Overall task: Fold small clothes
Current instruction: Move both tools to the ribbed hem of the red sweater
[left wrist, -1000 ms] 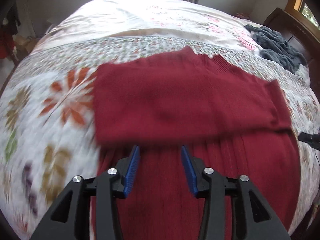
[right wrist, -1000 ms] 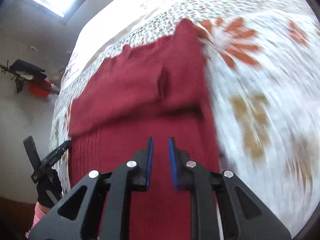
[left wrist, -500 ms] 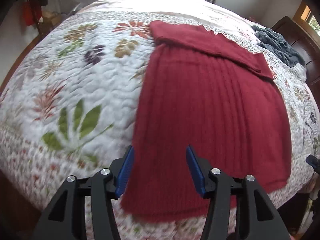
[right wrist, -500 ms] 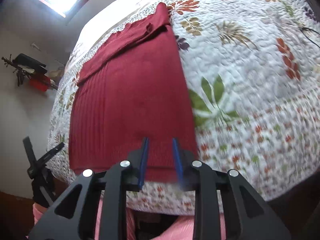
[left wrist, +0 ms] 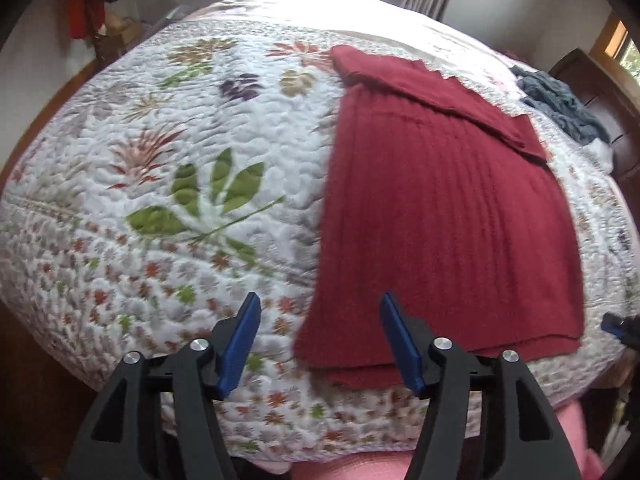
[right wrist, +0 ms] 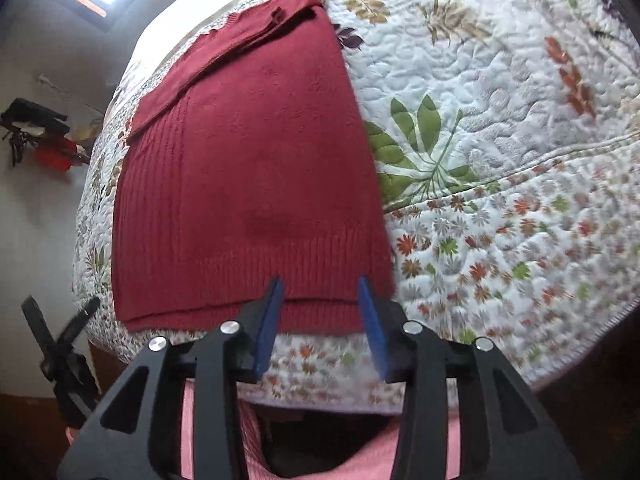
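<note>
Nearest, at the foot edge of the bed (left wrist: 132,272): left gripper (left wrist: 320,340) with jaws wide apart and empty, hovering over the near left corner of the red knit sweater (left wrist: 440,208), one blue finger above quilt, the other above the ribbed hem. Right gripper (right wrist: 320,320) likewise with jaws apart and gripping nothing, poised just short of the hem's right portion (right wrist: 320,264). Pink-clothed legs of the person (right wrist: 360,456) below both tools.

Next out: sweater body lying flat and smooth on the floral quilt (right wrist: 500,128), hem along the bed's foot edge, side edges straight. At the hem, two stacked layers visible in both views, the lower one peeking out slightly.

Farther: sleeves already folded in, forming a band (left wrist: 432,92) across the shoulder end of the garment, toward the head of the bed. Beyond that, near the far right corner by the dark headboard, a crumpled grey garment (left wrist: 560,100), untouched.

Judged progress: roughly midway on this piece. Sleeve tuck done, a tidy rectangle formed; bottom-to-top fold not yet made. Likely step in hand: pinching both hem corners, then carrying the hem up to the shoulder band. Possibly one more halving after that. Grey garment seemingly awaiting its turn.
</note>
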A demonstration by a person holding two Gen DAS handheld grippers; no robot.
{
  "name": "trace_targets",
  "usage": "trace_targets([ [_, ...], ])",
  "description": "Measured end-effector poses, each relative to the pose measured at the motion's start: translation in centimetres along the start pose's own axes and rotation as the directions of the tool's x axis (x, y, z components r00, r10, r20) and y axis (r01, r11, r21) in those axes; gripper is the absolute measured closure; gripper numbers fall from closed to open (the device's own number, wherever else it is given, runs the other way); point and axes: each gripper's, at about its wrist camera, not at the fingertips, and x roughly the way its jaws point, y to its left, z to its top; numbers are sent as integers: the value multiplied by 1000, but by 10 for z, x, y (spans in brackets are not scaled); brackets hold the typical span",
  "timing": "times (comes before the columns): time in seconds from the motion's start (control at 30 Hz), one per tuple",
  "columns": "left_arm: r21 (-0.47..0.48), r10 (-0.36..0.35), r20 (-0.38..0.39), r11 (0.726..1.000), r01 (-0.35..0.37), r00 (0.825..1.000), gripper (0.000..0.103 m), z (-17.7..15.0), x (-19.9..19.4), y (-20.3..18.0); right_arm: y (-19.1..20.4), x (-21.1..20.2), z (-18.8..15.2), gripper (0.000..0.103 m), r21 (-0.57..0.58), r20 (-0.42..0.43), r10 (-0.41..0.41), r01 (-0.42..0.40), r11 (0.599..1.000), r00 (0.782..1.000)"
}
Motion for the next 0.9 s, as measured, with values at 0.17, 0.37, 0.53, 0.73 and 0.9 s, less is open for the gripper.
trace_targets([
  [0.17,-35,15,-41,999,-17,999,40,-9,7,4,-35,15,6,57,46,-36,53,-51,998,998],
  [0.37,-25,-11,-110,1000,9,994,40,0,23,-6,-64,21,1,53,79,-18,151,-149,986,988],
  [0.53,-59,-20,-148,998,11,989,40,4,41,-5,-65,31,2,53,58,-22,164,-162,985,986],
  [0.73,-66,-17,-149,998,8,989,40,3,47,-6,-50,26,8,53,9,-12,154,-153,988,988],
  [0.9,-106,-2,-115,994,-10,993,40,5,41,6,-43,24,10,53,-16,-22,152,-152,988,988],
])
